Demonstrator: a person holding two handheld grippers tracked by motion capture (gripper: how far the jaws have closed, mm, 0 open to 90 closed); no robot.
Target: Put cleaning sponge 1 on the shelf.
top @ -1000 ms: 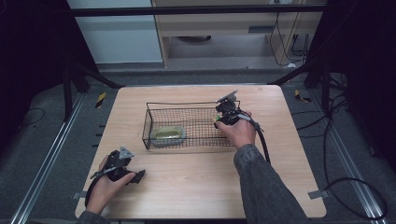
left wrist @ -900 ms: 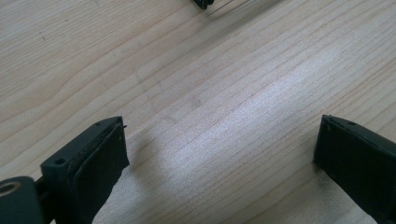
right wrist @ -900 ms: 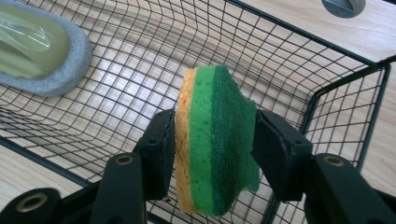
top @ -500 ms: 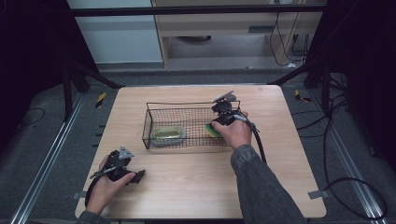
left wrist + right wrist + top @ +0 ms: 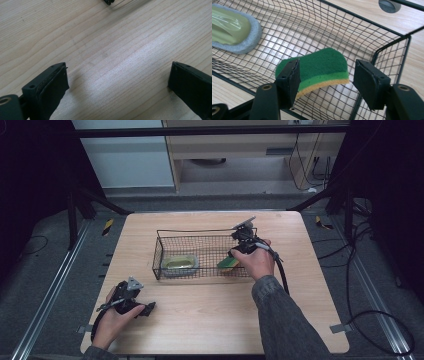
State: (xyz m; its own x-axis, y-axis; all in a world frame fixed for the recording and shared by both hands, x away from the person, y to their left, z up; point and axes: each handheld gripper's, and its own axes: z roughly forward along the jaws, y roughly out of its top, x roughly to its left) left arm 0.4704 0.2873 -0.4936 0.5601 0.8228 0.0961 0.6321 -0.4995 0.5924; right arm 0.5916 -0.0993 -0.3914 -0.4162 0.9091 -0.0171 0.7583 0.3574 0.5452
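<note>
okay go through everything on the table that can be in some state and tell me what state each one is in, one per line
Wire basket: upright on the table, open top, holding two things.
Green and yellow sponge: lying in the basket's right end, green side up, between the jaws; the right jaw is clear of it.
Grey-edged scrubber: lying flat in the basket's left end.
Right gripper: jaws have just been opening, apart around the sponge.
Left gripper: open on bare tabletop, holding nothing.

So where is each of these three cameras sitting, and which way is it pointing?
High view: above the person's side, looking forward and down on the wooden table; both forearms, left gripper and right gripper show.
Left gripper view: rides that gripper, facing bare tabletop between its open jaws.
Right gripper view: rides that gripper, looking into the wire basket; its jaws have just been opening, the green sponge between them.
Shared: high and right gripper views both show basket and sponge.
</note>
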